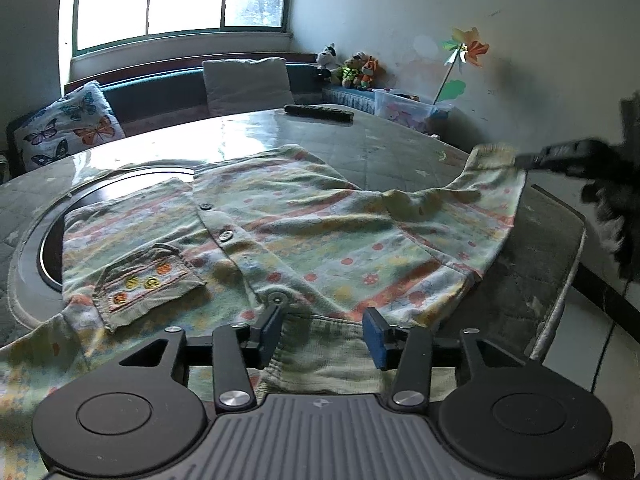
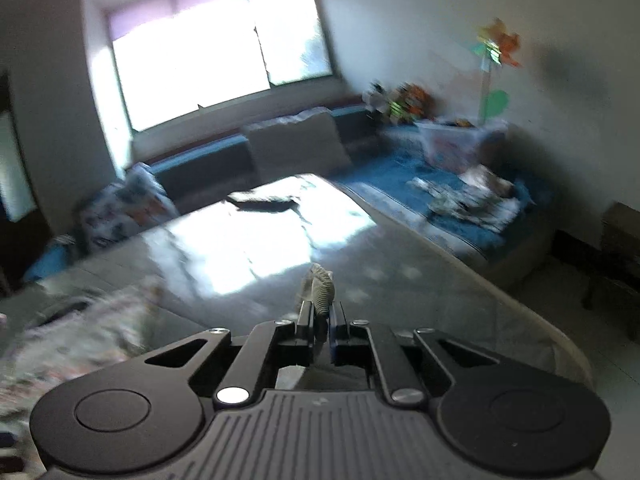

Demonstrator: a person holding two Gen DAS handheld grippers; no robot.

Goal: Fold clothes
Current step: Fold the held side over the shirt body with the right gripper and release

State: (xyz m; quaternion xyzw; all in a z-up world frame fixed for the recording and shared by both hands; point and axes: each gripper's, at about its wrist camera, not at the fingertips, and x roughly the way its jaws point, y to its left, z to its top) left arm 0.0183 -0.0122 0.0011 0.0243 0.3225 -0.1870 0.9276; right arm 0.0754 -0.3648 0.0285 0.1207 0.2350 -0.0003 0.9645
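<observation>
A child's pastel striped button-up shirt point(image 1: 304, 232) with an embroidered pocket point(image 1: 148, 280) lies spread on the round table point(image 1: 380, 148). My left gripper point(image 1: 320, 332) is open, its jaws on either side of the shirt's collar at the near edge. My right gripper point(image 1: 524, 160) shows at the right of the left wrist view, shut on the cuff of the right sleeve point(image 1: 496, 156) and holding it lifted above the table. In the right wrist view, the right gripper point(image 2: 320, 312) pinches a ribbed cuff point(image 2: 320, 284); the rest of the shirt point(image 2: 80, 320) is blurred at lower left.
A dark inset turntable ring point(image 1: 36, 248) lies under the shirt's left side. A dark flat object point(image 1: 320, 113) rests at the table's far edge. Beyond are a bench with cushions point(image 1: 244, 84), a butterfly pillow point(image 1: 68, 128), plush toys point(image 1: 352, 70) and a pinwheel point(image 1: 466, 50).
</observation>
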